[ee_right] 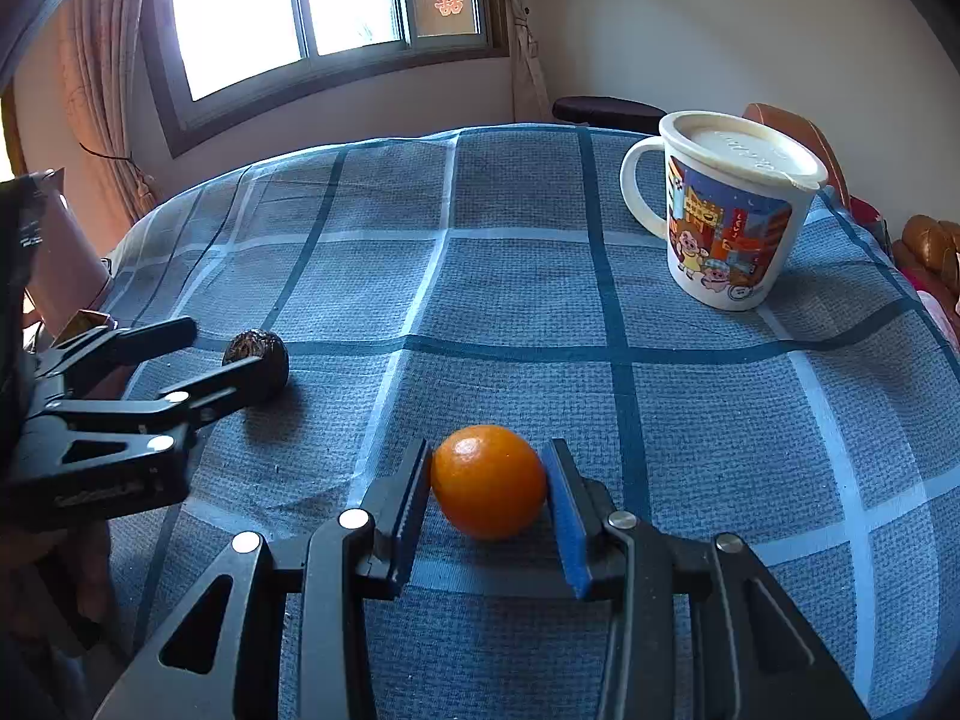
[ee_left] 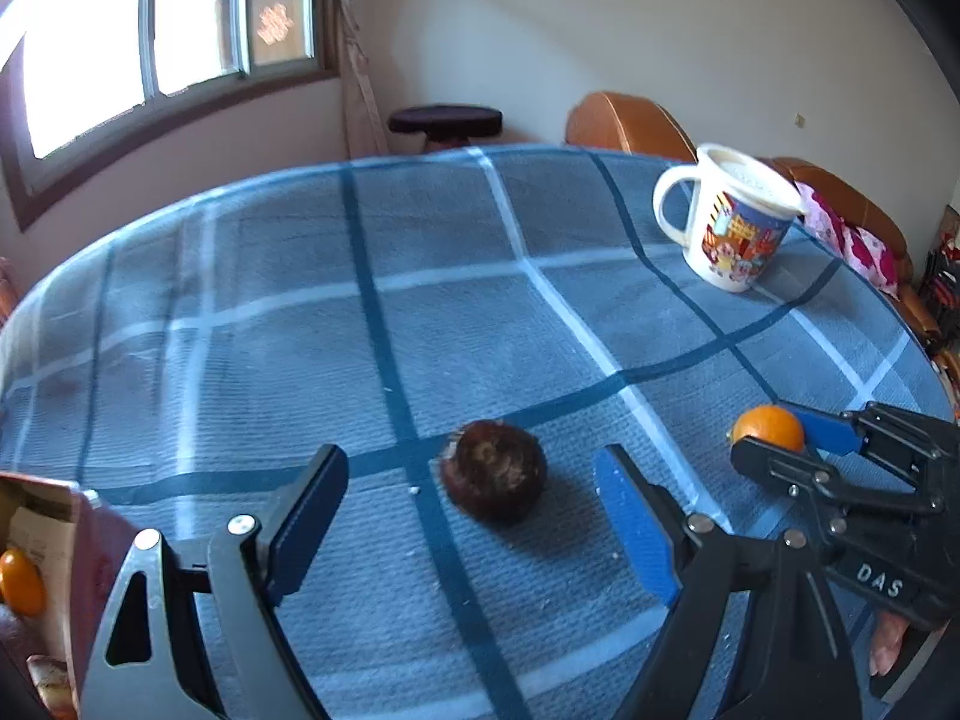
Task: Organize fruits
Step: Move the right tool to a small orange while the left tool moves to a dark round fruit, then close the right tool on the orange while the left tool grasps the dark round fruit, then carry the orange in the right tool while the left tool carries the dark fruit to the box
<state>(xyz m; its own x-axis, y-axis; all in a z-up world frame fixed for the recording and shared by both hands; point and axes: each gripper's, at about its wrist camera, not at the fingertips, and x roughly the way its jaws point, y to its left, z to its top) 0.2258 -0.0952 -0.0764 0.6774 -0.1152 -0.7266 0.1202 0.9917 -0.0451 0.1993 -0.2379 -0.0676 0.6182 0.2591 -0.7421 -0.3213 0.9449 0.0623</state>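
Gripping the orange (ee_right: 488, 481) from both sides, the right gripper (ee_right: 489, 495) has its pads touching the fruit, which sits on the blue checked tablecloth (ee_right: 516, 312) toward the table's near edge. The orange is nearly round; its slightly longer axis runs across the jaws. To its left, the left gripper (ee_left: 474, 516) stands wide open, with the dark brown fruit (ee_left: 495, 471) lying between its fingers, untouched, its rough end turned left. Farther back, near the right edge, stands a lidded cartoon mug (ee_right: 729, 210). Only the left wrist view shows a cardboard box (ee_left: 42, 546) holding another orange fruit (ee_left: 21, 582) at the left edge.
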